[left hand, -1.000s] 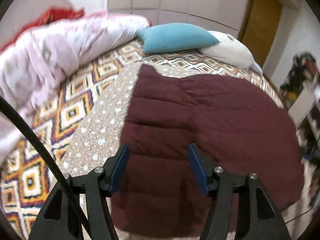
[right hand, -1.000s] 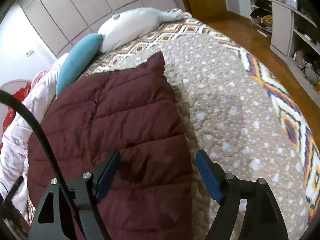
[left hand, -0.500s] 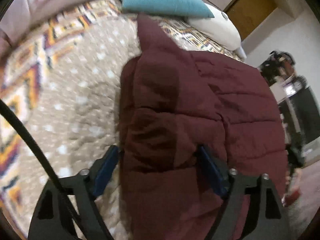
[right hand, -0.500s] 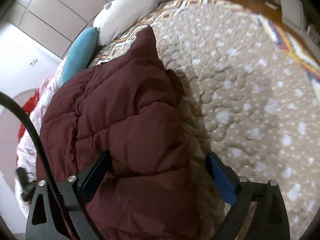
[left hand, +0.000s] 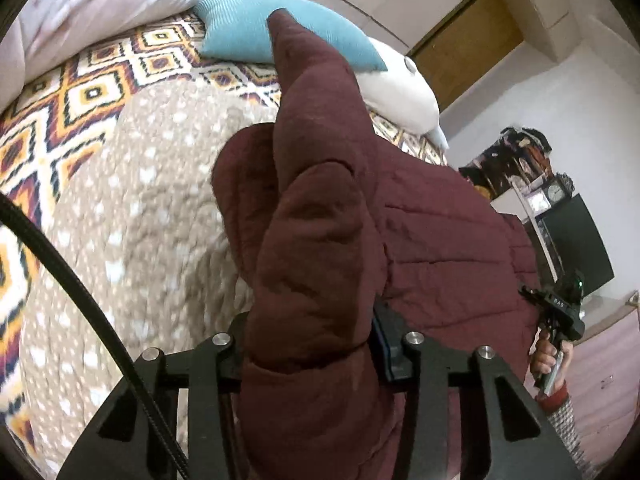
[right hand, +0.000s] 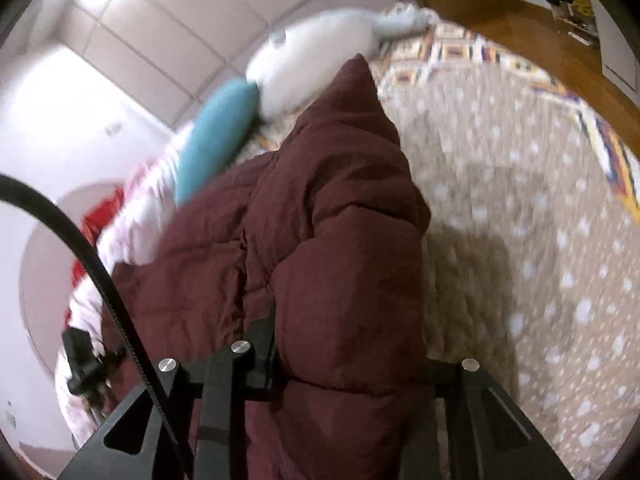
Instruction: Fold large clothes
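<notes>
The maroon puffer jacket (left hand: 440, 232) lies on the bed (left hand: 132, 200), spotted blanket bare on either side, each edge bunched within the closing left tool (left hand: 308, 344) and right tool (right hand: 348, 356).

Count, both views:
- jacket (left hand: 440, 240), maroon, quilted: 1
- grippers: 2, the left gripper (left hand: 308, 344) and the right gripper (right hand: 348, 356)
- cushion (left hand: 248, 28), teal: 1
- soft toy (left hand: 396, 92), white: 1
- duvet (left hand: 100, 0), pink: 1
- bed (left hand: 132, 200): 1
- hand (left hand: 550, 356): 1
</notes>
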The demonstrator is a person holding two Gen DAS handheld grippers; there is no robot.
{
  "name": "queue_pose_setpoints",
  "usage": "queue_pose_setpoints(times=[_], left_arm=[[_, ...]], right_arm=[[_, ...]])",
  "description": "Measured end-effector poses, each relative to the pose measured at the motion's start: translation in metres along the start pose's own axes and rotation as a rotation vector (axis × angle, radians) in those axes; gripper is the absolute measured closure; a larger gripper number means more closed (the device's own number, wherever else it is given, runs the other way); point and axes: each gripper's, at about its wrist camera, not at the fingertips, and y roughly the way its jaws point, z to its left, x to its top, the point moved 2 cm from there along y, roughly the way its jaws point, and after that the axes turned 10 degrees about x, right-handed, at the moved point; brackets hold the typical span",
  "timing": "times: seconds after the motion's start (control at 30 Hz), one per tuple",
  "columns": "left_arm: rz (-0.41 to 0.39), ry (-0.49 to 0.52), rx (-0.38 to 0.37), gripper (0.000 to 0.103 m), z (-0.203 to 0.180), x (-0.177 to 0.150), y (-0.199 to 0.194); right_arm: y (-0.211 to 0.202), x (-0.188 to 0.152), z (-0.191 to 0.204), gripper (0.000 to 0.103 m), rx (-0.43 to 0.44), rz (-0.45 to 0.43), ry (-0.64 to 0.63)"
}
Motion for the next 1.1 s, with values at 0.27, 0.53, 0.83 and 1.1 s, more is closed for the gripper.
queue_pose_setpoints(times=[0.27, 0.53, 0.83, 1.1], left_arm=[[0.082, -0.103, 0.125, 0.029, 0.023, -0.011, 0.053], [-0.038, -0.117, 0.166, 0.03, 0.02, -0.014, -0.022], [-0.118, -0.019, 0.228, 0.03, -0.028, -0.047, -0.069], [-0.131, 0.125, 0.146, 0.03, -0.1, -0.102, -0.034]], right_arm=[[0.041, -0.02, -0.049, 0.048, -0.111, 0.04, 0.084], [-0.02, -0.009, -0.035, 0.031, -0.199, -0.09, 0.095], [-0.075, -0.031, 0.048, 0.05, -0.103, -0.109, -0.068], [0.037, -0.123, 0.129, 0.071, 0.288, 0.169, -0.068]])
